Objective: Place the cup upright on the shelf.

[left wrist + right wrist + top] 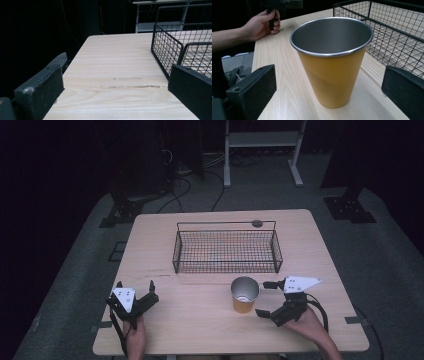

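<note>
Wood table (200, 320): upright cup (245, 295) sits just ahead of right gripper (263, 298), probably untouched; both grippers' jaws spread, left gripper (136, 292) well apart.

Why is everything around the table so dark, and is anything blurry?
High view: light falls on the table, the room behind fades to black. Right gripper view: the cup is sharp, its steel inside dull, no glare. Left gripper view: the wire basket and the near jaws look slightly soft.

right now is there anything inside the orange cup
Nothing visible: the orange cup shows bare metal walls in the right gripper view, and the high view shows a pale bottom. The near rim hides its lowest part.
</note>
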The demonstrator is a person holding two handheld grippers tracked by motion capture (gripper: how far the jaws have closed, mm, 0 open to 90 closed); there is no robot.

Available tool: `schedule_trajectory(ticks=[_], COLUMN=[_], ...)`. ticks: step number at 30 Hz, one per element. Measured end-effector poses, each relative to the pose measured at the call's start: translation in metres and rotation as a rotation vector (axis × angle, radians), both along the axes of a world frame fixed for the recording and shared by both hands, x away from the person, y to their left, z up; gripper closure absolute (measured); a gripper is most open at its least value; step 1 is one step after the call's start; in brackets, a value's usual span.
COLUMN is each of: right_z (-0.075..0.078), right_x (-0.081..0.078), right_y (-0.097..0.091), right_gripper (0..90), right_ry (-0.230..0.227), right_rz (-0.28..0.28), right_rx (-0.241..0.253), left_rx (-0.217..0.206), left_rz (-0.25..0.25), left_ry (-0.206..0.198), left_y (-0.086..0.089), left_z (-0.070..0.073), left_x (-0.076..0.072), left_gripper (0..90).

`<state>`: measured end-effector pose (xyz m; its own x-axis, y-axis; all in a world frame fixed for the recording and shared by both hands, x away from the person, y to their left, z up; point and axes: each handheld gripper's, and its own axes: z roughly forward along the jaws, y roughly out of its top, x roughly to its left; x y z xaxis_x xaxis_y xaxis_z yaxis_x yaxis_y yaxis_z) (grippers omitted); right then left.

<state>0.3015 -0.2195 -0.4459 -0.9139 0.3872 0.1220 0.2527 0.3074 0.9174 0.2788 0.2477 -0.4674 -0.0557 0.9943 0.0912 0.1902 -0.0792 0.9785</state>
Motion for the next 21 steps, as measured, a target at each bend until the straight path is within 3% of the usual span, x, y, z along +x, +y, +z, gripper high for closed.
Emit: schedule_trajectory(ticks=[6,21], right_z=[-0.003,-0.004], right_x=[0.006,0.018], right_y=[0.004,0.023], right_gripper=[0.0,0.0], right_ry=[0.027,0.026], right_rz=[-0.002,0.019], right_rx=[0.015,-0.030], left_rx=[0.001,0.001], left_rz=[0.001,0.001], left_ry=[0.002,0.002], left_y=[0.000,0.000], left_z=[0.000,0.000], left_x=[0.000,0.000], left_gripper=[0.0,0.0])
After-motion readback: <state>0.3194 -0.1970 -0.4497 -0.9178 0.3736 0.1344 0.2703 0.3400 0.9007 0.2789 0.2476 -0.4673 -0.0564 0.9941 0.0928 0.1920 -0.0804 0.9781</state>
